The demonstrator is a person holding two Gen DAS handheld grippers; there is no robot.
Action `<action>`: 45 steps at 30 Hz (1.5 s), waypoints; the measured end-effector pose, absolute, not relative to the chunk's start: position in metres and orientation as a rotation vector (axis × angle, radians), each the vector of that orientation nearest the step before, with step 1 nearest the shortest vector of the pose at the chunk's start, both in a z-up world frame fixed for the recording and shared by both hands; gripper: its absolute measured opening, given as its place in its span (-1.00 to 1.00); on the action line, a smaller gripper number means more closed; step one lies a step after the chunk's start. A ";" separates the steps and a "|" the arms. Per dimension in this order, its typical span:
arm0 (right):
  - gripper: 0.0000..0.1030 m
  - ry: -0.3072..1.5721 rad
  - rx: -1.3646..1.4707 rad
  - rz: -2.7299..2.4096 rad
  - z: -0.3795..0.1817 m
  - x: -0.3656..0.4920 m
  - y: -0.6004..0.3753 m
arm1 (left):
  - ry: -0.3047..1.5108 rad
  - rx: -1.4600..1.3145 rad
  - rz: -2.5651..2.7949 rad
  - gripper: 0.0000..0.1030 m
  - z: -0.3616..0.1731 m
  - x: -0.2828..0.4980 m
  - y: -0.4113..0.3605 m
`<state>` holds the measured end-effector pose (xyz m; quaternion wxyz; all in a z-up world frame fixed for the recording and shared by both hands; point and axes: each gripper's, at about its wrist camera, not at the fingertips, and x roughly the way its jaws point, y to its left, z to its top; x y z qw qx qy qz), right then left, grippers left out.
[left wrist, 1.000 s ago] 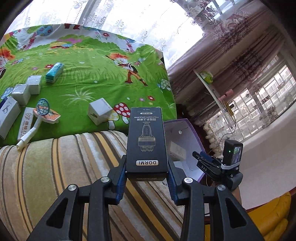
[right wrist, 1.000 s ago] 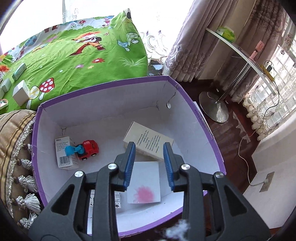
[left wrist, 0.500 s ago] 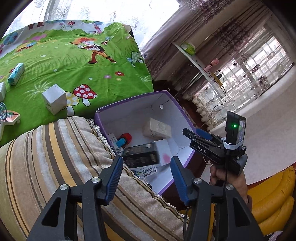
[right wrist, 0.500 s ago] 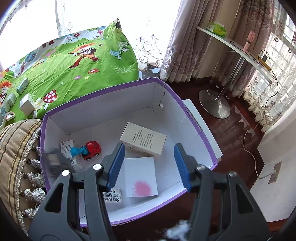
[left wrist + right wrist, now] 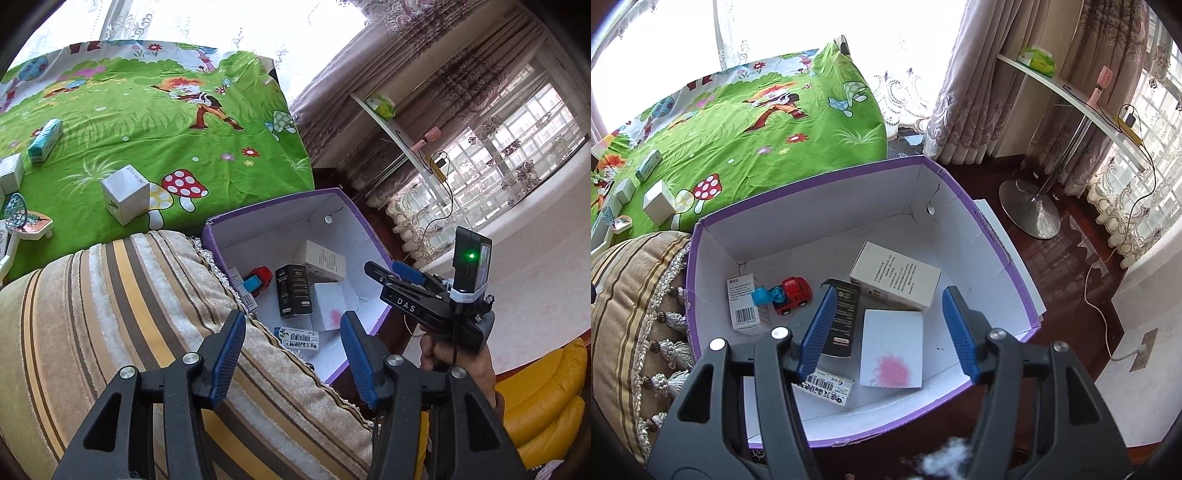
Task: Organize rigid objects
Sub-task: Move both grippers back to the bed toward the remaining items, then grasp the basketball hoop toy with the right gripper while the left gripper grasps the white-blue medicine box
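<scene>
A purple box (image 5: 354,210) (image 5: 1008,258) with a white inside stands on the floor beside a striped cushion (image 5: 110,314). A black carton (image 5: 293,290) (image 5: 844,317) lies flat in it among a red toy car (image 5: 792,290), a white carton (image 5: 895,275), a white card with a pink blot (image 5: 892,347) and barcoded packets. My left gripper (image 5: 291,345) is open and empty above the cushion edge. My right gripper (image 5: 888,325) is open and empty over the box; it also shows in the left wrist view (image 5: 391,275).
A green cartoon sheet (image 5: 147,122) carries a white cube box (image 5: 125,194), a teal carton (image 5: 44,140), more white boxes and a small paddle toy (image 5: 22,221). A stand with a round metal base (image 5: 1030,210), curtains and a cable lie beyond the box.
My left gripper opened and let go of the black carton, which dropped into the purple box. My right gripper opened from nearly shut to wide.
</scene>
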<state>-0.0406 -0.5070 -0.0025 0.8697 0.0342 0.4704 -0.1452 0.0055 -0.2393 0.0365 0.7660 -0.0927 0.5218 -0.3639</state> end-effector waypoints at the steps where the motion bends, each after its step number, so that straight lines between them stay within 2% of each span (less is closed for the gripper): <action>1: 0.25 0.982 0.074 -0.301 -0.001 -0.040 -0.506 | 1.129 -0.201 -0.786 0.06 0.037 0.006 -0.237; 15: 0.44 0.939 0.061 -0.126 0.026 -0.029 -0.443 | 1.046 -0.250 -0.643 0.06 0.041 0.015 -0.168; 33: 0.45 0.992 -0.013 0.154 0.037 0.008 -0.321 | 0.964 -0.371 -0.300 0.06 0.041 0.015 0.024; 38: 0.45 1.013 -0.051 0.225 0.036 0.017 -0.285 | 0.975 -0.344 -0.229 0.18 0.037 0.022 0.059; 42: 0.45 1.036 -0.056 0.287 0.035 0.026 -0.256 | 0.999 -0.263 -0.228 0.21 0.036 0.032 0.064; 45: 0.46 1.060 -0.045 0.321 0.030 0.035 -0.233 | 0.989 -0.170 -0.218 0.33 0.038 0.044 0.061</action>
